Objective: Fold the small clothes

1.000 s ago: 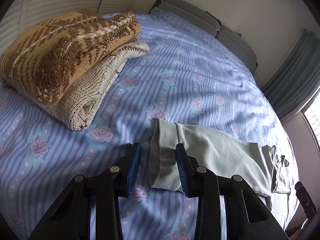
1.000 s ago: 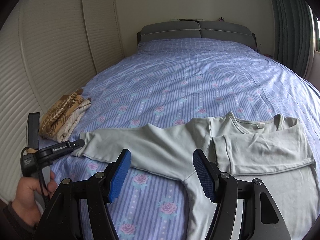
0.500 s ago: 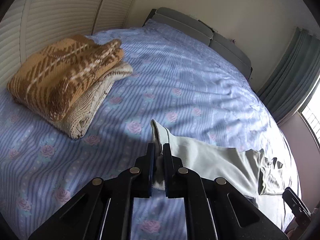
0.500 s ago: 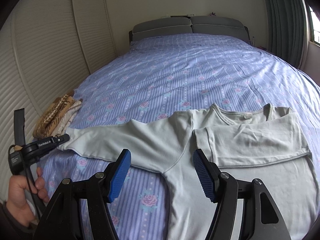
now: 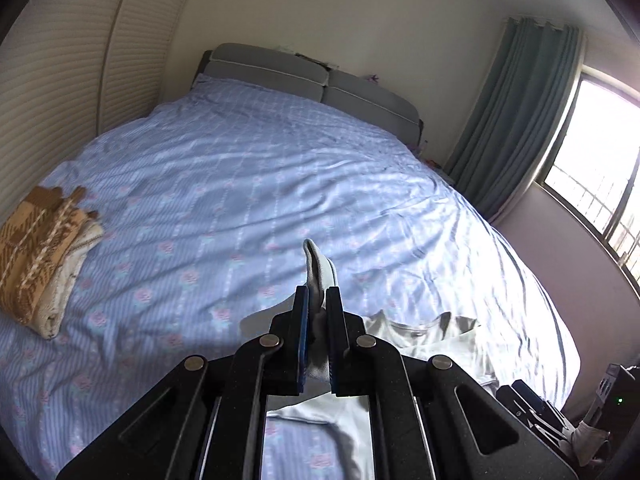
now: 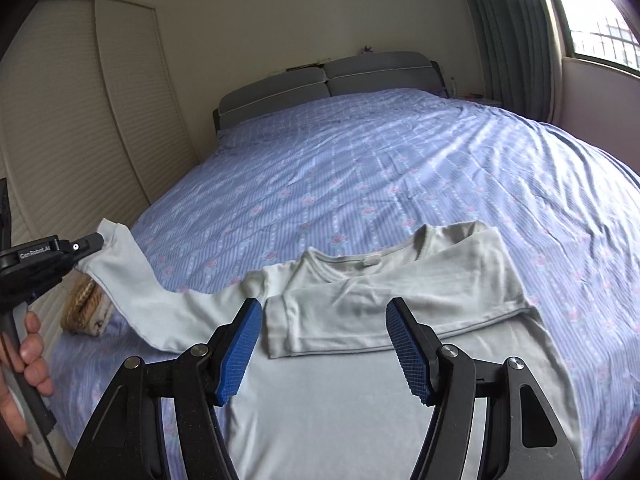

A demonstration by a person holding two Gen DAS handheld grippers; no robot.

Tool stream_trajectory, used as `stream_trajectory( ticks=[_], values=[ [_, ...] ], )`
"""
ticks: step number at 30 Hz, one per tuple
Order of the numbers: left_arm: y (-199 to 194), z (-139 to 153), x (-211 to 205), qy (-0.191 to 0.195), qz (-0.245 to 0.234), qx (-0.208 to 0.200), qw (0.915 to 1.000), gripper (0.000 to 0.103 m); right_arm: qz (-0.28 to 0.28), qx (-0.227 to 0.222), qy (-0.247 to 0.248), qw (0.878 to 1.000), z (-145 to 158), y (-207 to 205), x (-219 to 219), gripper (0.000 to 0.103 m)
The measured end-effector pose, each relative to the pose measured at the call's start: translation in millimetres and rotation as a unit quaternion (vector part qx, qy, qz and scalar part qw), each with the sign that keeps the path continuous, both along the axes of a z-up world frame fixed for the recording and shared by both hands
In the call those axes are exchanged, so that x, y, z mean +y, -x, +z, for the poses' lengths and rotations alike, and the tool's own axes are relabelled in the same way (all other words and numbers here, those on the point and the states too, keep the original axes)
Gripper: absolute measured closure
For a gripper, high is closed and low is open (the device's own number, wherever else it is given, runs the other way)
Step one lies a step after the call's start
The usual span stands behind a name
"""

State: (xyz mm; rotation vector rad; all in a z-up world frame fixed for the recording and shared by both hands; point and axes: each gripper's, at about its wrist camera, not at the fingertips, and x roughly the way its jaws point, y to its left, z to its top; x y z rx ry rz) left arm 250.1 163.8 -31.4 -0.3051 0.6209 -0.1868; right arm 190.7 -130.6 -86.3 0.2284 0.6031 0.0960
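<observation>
1. The left tongs point(image 5: 317, 300) pinch a pale green sleeve point(image 5: 318, 268), its cuff sticking up above the bed point(image 5: 248, 184).
2. Folded brown knitwear point(image 5: 38, 256) lies far left.

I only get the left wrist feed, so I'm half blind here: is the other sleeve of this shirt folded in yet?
Observer: Yes. In the right wrist view the right sleeve already lies folded across the chest of the pale shirt.
Operator: And the right gripper, is it holding anything?
Observer: No. The right gripper is open and hovers over the shirt, empty.
Operator: Is my sleeve off the bed?
Observer: Yes. The left gripper is shut on the left sleeve cuff, lifted clear of the bedspread.
</observation>
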Motion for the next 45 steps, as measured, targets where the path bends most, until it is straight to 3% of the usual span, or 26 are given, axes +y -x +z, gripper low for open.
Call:
stream_trajectory(
  ticks=[5,10,16,22,29,33,36,38,45],
  values=[
    [-14.8,10.8,-85.0,-0.017,-0.045,-0.008,0.9988,0.093,-0.044,-0.003,-0.02,0.999,1.7,2.4,-61.5,0.038],
    [-30.4,2.2,-167.9,-0.028,-0.096,-0.004,0.995,0.093,-0.085,0.006,-0.05,0.995,-6.8,6.9,-120.4,0.038],
    [-46.3,-25.2,-252.3,-0.06,-0.14,0.02,0.988,0.093,-0.113,0.013,-0.066,0.991,-21.4,10.0,-170.5,0.038],
    [-66.4,-62.7,-308.8,-0.097,-0.163,0.046,0.9808,0.093,-0.124,0.028,-0.067,0.99,-37.4,10.3,-201.4,0.038],
    [-75.5,-103.6,-329.1,-0.129,-0.173,0.074,0.9736,0.093,-0.131,0.051,-0.072,0.987,-57.0,4.8,-216.6,0.038],
    [-70.5,-109.1,-323.5,-0.137,-0.169,0.076,0.9731,0.09,-0.126,0.061,-0.067,0.988,-64.1,2.3,-215.0,0.038],
    [-60.0,-103.0,-307.6,-0.135,-0.159,0.067,0.9757,0.076,-0.118,0.066,-0.06,0.989,-66.2,0.2,-210.5,0.038],
    [-50.9,-97.9,-291.2,-0.136,-0.14,0.055,0.9791,0.053,-0.111,0.067,-0.054,0.99,-66.2,-1.5,-205.2,0.038],
    [-22.2,-99.4,-227.1,-0.145,-0.09,0.054,0.9839,0.052,-0.067,0.051,-0.009,0.996,-50.3,-19.7,-167.5,0.038]
  ],
)
